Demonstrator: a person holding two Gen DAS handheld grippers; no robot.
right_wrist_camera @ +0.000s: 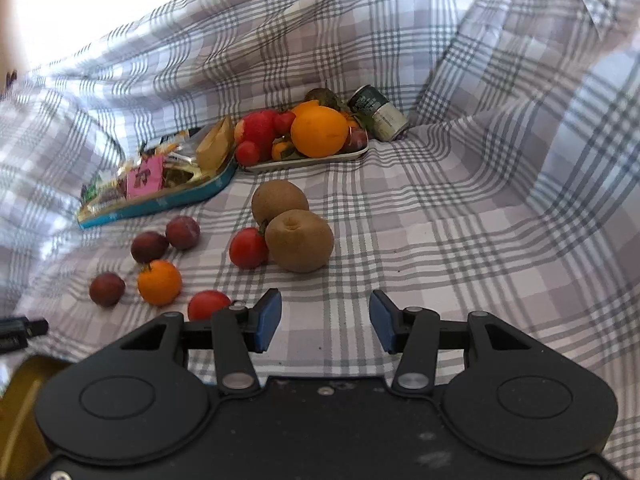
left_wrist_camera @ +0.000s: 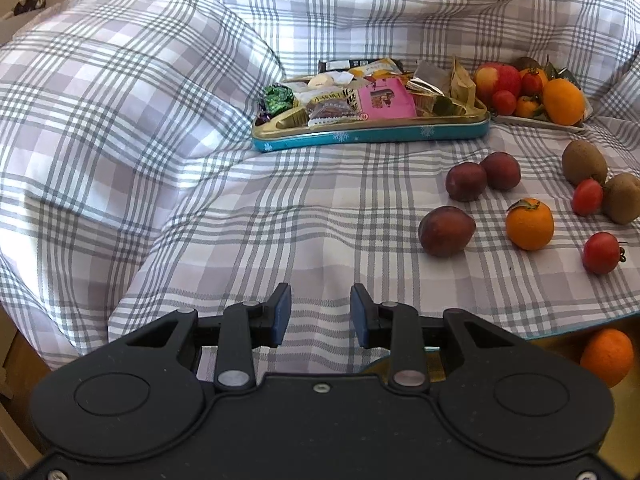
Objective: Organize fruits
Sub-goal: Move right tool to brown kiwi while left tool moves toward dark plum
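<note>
Loose fruit lies on the checked cloth: two kiwis [right_wrist_camera: 299, 240], a tomato [right_wrist_camera: 248, 248] touching the nearer kiwi, a second tomato [right_wrist_camera: 209, 305], a mandarin [right_wrist_camera: 159, 282] and three dark plums [right_wrist_camera: 149, 246]. At the back, a white plate [right_wrist_camera: 320, 158] holds a big orange [right_wrist_camera: 319, 131], an apple, tomatoes and more fruit. My right gripper [right_wrist_camera: 325, 320] hovers open and empty in front of the kiwis. My left gripper [left_wrist_camera: 320, 312] stands with its pads a little apart over bare cloth, nothing between them; the plums [left_wrist_camera: 447, 231] and the mandarin [left_wrist_camera: 529, 224] lie to its right.
A teal tin [left_wrist_camera: 372, 136] full of wrapped snacks sits at the back beside the plate. A drink can [right_wrist_camera: 378, 113] lies behind the plate. A gold-lined tin [left_wrist_camera: 624, 420] with an orange [left_wrist_camera: 607, 357] in it sits low at the right. The cloth rises in folds all around.
</note>
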